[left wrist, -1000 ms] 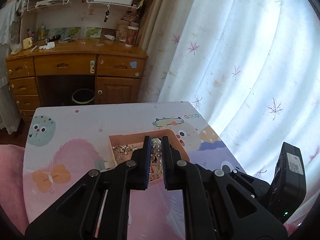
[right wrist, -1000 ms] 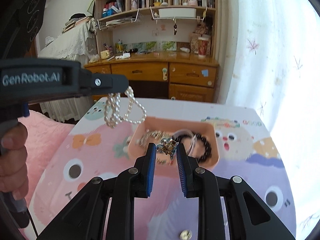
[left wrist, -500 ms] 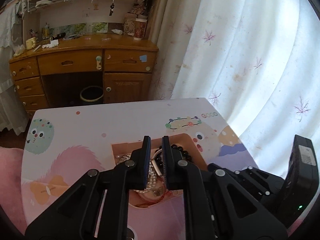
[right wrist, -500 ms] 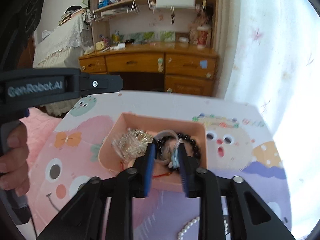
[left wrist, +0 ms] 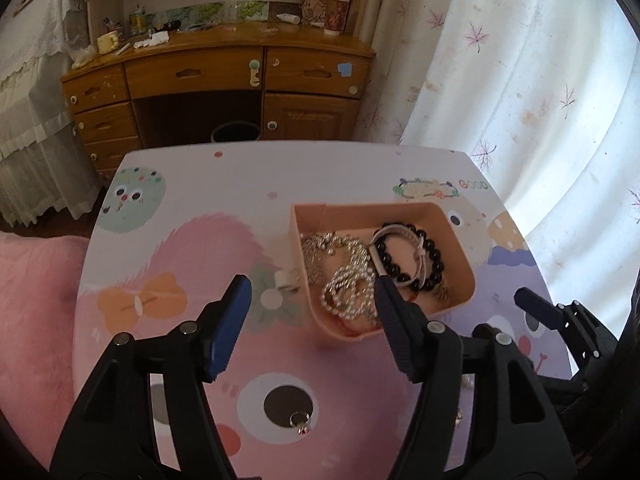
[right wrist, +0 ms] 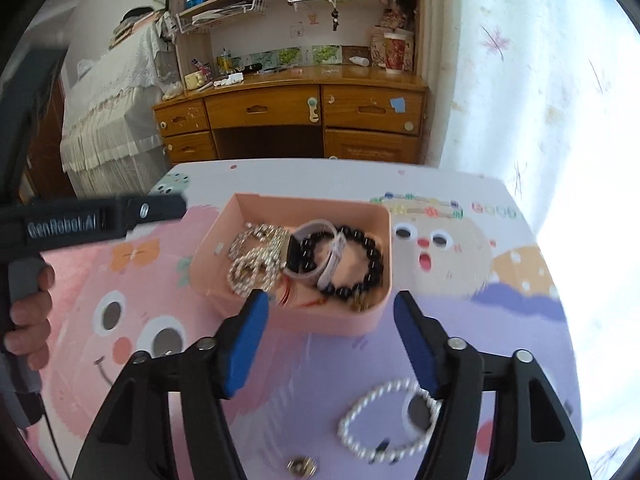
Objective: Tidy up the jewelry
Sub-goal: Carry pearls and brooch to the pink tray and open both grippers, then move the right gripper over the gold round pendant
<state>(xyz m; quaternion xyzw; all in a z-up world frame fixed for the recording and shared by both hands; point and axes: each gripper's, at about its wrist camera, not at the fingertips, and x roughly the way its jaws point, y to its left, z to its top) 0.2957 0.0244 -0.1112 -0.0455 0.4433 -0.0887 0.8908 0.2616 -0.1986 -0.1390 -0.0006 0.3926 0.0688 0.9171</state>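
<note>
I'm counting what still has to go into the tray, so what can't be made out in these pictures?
- Pearl bracelet, right wrist view: blurred, partly behind the right gripper finger.
- Ring, right wrist view: blurred, cut off by the bottom edge.
- Ring, left wrist view: too small to make out.
- Tray, left wrist view: near corner contents hidden by the left gripper finger.
- Tangled silver chains: count unclear.
</note>
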